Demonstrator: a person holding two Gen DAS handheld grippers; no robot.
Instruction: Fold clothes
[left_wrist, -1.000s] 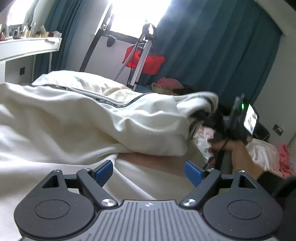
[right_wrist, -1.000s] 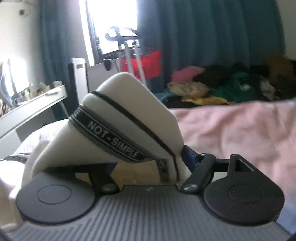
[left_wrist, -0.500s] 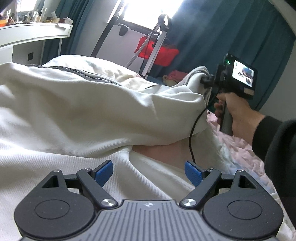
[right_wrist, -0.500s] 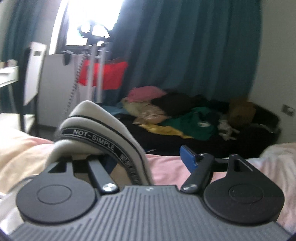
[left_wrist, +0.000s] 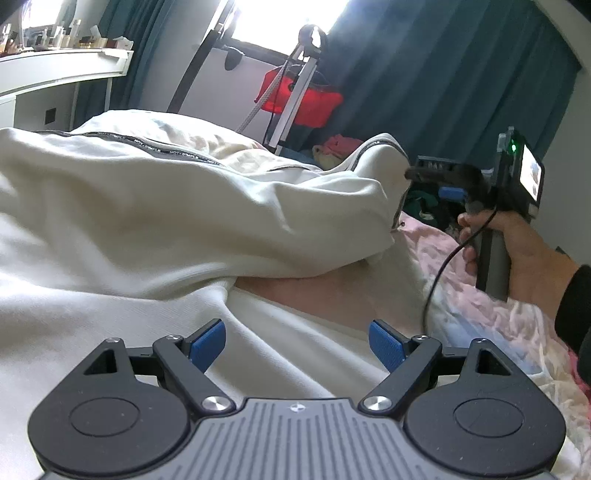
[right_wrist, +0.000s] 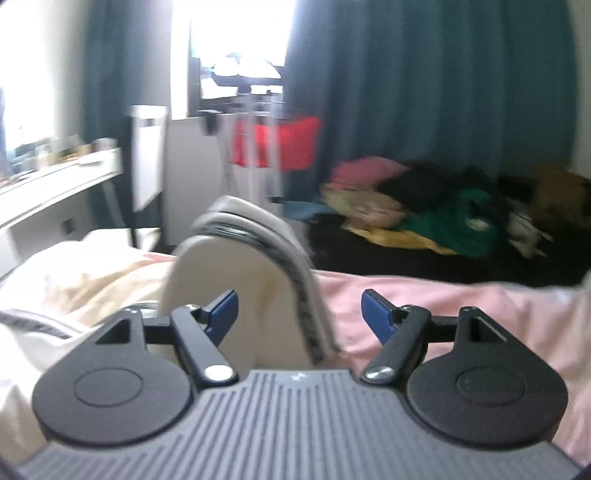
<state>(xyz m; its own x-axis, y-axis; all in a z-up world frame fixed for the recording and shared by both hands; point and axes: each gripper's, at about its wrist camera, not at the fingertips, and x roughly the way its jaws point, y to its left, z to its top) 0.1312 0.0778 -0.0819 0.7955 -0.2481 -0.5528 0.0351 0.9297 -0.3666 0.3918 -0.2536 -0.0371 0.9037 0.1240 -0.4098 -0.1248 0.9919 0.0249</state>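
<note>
A cream garment (left_wrist: 155, 206) with a black lettered band lies spread over the bed, one part folded over the rest. My left gripper (left_wrist: 297, 343) is open and empty just above the near cloth. My right gripper (right_wrist: 299, 314) is open; a fold of the garment's banded edge (right_wrist: 255, 266) stands between its spread fingers, close to the left one. In the left wrist view the right gripper (left_wrist: 410, 175) sits at the lifted corner of the garment.
A pink bedsheet (right_wrist: 443, 306) covers the bed. A pile of coloured clothes (right_wrist: 424, 210) lies beyond it by teal curtains. A white desk (left_wrist: 55, 74) stands at the left, a stand with a red bag (left_wrist: 299, 96) near the window.
The right gripper has opened; earlier it was shut on the banded edge. It carried that corner across and down. The left gripper stayed open in place.
</note>
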